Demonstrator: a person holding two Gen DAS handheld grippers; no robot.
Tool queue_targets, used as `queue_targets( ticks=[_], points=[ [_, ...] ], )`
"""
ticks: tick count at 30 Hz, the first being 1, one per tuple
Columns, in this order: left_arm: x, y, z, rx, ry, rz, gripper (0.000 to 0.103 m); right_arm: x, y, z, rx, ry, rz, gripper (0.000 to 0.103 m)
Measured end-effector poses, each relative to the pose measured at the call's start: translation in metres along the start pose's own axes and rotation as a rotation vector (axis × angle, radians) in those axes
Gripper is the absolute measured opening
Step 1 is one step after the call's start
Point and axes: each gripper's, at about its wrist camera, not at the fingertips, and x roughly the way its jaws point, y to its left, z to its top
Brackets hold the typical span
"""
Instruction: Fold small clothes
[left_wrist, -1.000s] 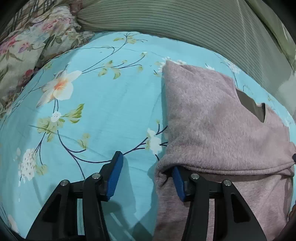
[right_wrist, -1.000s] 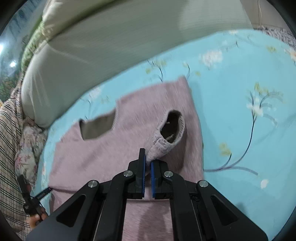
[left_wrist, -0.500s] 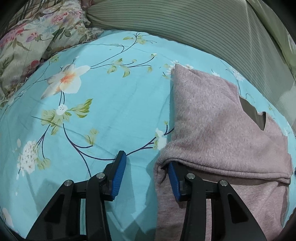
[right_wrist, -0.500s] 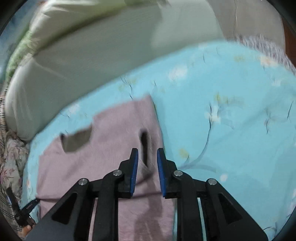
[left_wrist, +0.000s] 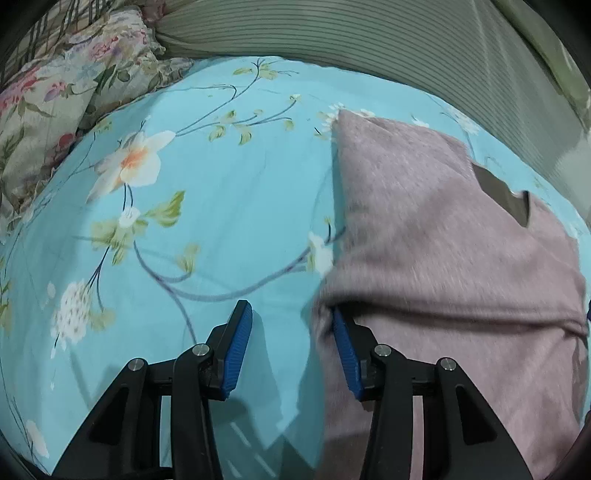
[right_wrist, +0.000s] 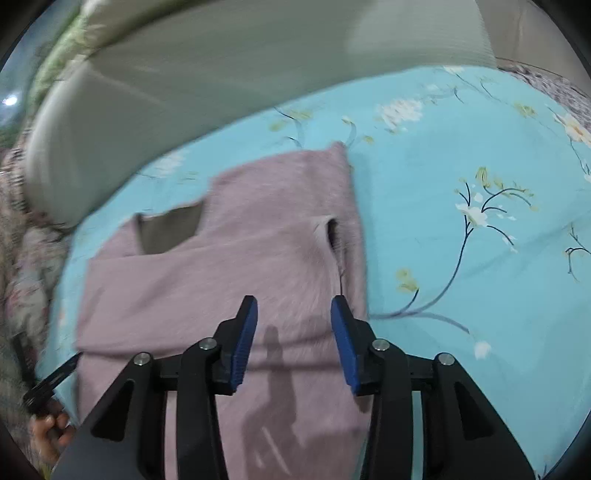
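Left wrist view first, far left: a floral pillow (left_wrist: 55, 99) sits at the top corner, just beyond the edge of the turquoise sheet (left_wrist: 221, 206); a striped cushion (left_wrist: 369, 48) runs along the back, past the sheet's far edge. The left gripper (left_wrist: 291, 325) hangs low over the sheet at the sweater's left border; its jaws stand wide apart and grip nothing; the left finger is over bare sheet, the right finger (left_wrist: 343, 350) is tucked under the folded edge of the sweater (left_wrist: 443, 240), cloth draped over its tip. The mauve sweater lies flat to the right of that gripper, folded, with its dark neck opening (left_wrist: 506, 199) toward the far right; a crease runs across the sweater near the camera.

Over to the right wrist view, again from the left: the person's hand (right_wrist: 46, 434) shows at the lower left corner on the other gripper's handle, at the sweater's left edge; the sweater (right_wrist: 221, 277) fills the middle of the sheet (right_wrist: 480, 258), neck opening (right_wrist: 170, 230) to the left, a sleeve cuff (right_wrist: 332, 230) lying on the cloth near its right edge. The right gripper (right_wrist: 293, 317) hovers above the sweater's right half; jaws spread wide, empty; the right fingertip is over the sweater's right border. Bare floral sheet stretches off to the sweater's right.
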Motion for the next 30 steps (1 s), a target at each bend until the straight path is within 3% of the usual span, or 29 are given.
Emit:
queue_targets(
  ticks=[8,13,19,27,30],
  points=[
    [-0.044,0.007,-0.06,0.069,0.049,-0.127,0.044,-0.055,-0.018,-0.055,-0.005,0.06,0.095,0.053],
    [-0.075,0.014,-0.106,0.069,0.071,-0.206,0.045,-0.093,-0.035,-0.093,0.001,0.079,0.165,0.066],
    [-0.109,0.026,-0.165,0.044,0.108,-0.303,0.051,-0.124,-0.035,-0.154,-0.11,0.162,0.22,0.068],
    [-0.149,0.028,-0.232,0.141,0.154,-0.275,0.057,-0.135,-0.039,-0.224,-0.217,0.307,0.222,0.07],
    [-0.14,0.029,-0.253,0.164,0.233,-0.23,0.054,-0.129,-0.037,-0.237,-0.264,0.329,0.223,0.07]
  ],
)
